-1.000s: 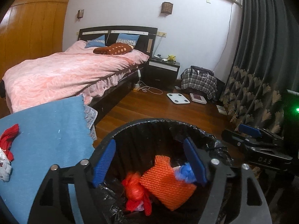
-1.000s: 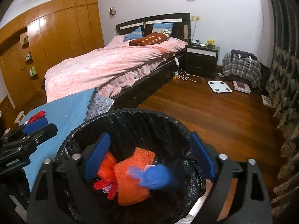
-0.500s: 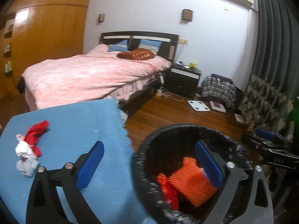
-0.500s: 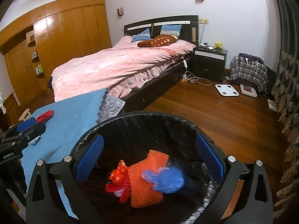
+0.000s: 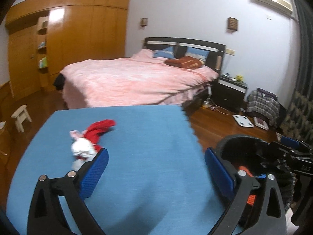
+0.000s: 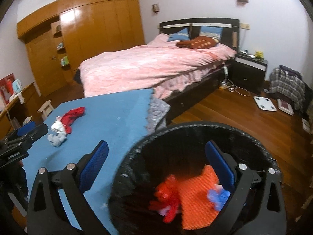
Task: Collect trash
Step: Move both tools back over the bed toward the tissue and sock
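left gripper (image 5: 156, 168) level, jaws spread wide, nothing between them, right gripper (image 6: 156, 165) tilted down, jaws spread wide, likewise holding nothing

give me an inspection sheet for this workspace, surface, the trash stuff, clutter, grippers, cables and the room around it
Surface: blue cloth covers the table; grey padding hangs at its far corner.
Job's things: red and white scraps lie on the cloth. The black bin beside the table holds an orange net, a red scrap and a blue scrap.
Clutter: nothing seen on the cloth besides the scraps.
Grippers: left gripper open and empty over the cloth; right gripper open and empty, at the bin's rim.
Cables: white cable on the floor by the nightstand.
Surroundings: bed, wardrobe, small stool, scale, curtain.
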{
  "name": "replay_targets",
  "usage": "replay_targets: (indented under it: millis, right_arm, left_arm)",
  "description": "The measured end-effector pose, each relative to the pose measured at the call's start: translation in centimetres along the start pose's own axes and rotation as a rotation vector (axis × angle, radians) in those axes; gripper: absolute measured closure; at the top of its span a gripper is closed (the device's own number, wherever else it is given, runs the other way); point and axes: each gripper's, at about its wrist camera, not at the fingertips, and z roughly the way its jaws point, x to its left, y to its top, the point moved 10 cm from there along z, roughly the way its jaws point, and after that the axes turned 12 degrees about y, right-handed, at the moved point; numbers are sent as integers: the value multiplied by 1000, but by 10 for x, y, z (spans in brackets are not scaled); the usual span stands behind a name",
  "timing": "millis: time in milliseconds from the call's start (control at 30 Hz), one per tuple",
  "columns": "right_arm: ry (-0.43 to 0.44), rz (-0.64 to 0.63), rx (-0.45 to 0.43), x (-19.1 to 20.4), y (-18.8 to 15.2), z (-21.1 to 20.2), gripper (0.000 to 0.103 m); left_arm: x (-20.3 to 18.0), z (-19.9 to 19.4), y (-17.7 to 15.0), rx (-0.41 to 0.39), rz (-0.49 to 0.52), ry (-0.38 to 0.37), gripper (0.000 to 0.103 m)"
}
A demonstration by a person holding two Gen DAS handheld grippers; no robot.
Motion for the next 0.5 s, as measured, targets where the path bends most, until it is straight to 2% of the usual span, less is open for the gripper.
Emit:
replay_targets:
  millis: [233, 500]
  right_arm:
    - [65, -44, 20, 46, 8, 36, 6]
    - [122, -94, 48, 94, 21, 91, 6]
  left_arm:
    - [70, 12, -8, 13, -45, 114, 6]
    - [120, 42, -22, 50, -93, 190, 6]
